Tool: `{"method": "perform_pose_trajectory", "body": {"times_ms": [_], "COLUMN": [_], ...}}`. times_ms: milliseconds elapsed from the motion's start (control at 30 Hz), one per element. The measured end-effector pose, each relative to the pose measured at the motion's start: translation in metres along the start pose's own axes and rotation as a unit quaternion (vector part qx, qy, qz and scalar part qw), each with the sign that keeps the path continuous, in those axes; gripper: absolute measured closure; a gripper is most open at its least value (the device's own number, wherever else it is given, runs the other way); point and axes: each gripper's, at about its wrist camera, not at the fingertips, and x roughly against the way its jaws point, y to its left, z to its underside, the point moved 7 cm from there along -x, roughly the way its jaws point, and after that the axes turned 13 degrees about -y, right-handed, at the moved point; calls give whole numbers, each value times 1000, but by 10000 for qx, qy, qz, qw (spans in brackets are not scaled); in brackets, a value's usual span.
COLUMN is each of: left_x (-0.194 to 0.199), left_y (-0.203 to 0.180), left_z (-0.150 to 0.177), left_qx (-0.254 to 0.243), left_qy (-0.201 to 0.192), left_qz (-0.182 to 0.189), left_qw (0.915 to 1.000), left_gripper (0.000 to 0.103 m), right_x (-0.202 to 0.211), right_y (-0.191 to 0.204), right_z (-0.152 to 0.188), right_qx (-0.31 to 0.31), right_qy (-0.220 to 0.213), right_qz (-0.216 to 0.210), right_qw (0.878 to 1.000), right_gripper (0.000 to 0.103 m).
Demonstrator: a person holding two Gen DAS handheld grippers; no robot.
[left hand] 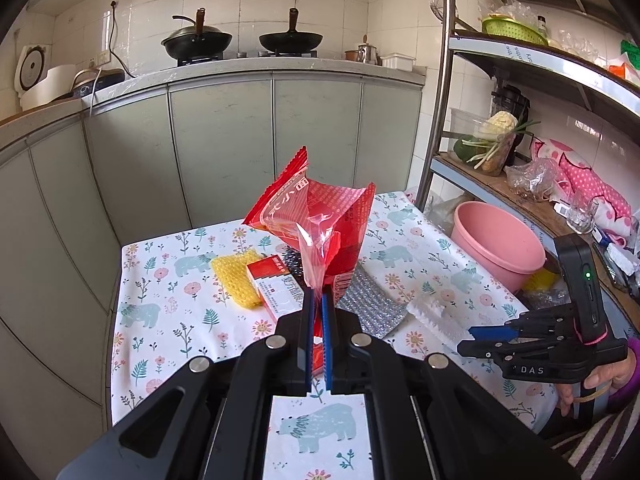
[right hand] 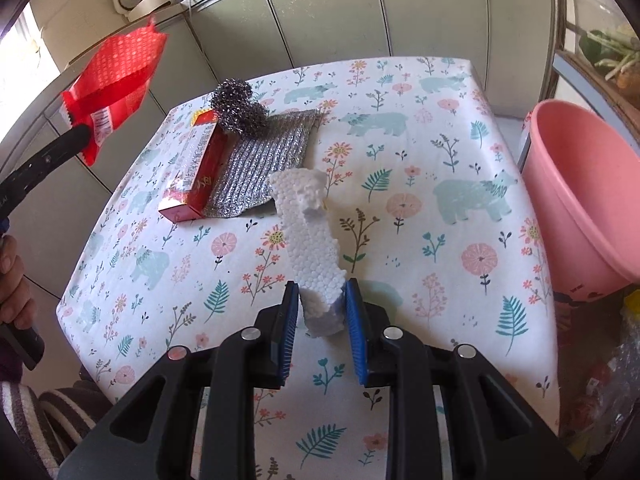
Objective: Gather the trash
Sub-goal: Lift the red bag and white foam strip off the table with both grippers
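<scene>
Between my right gripper's open blue pads lies the near end of the styrofoam strip on the desk, its long axis running straight away. My left gripper pinches the red wrapper aloft; the pink basin waits right.

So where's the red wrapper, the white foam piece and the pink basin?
red wrapper (left hand: 316, 216), left wrist view, middle of the crinkled film
white foam piece (right hand: 310, 236), right wrist view, middle of its length
pink basin (right hand: 580, 200), right wrist view, inner wall
</scene>
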Motion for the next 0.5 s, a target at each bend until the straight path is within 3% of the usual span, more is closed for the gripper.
{"method": "perform_pose_trajectory", "body": {"times_ms": [133, 333, 500], "left_x": [-2, -3, -1], "left_y": [-9, -20, -25], "left_z": [1, 5, 7], "left_qx": [-26, -110, -142], "left_qy": [21, 88, 93], "left_qz": [61, 141, 172], "left_qw": [10000, 9998, 9997], "left_gripper": [100, 100, 100], "right_x": [-3, -4, 3], "right_y": [-1, 1, -7], "right_z": [3, 2, 2], "right_qx": [68, 245, 152], "right_qy": [54, -201, -382], "right_qz": [-9, -12, -37], "right_qw": [10000, 9995, 9991], "right_gripper": [75, 69, 79]}}
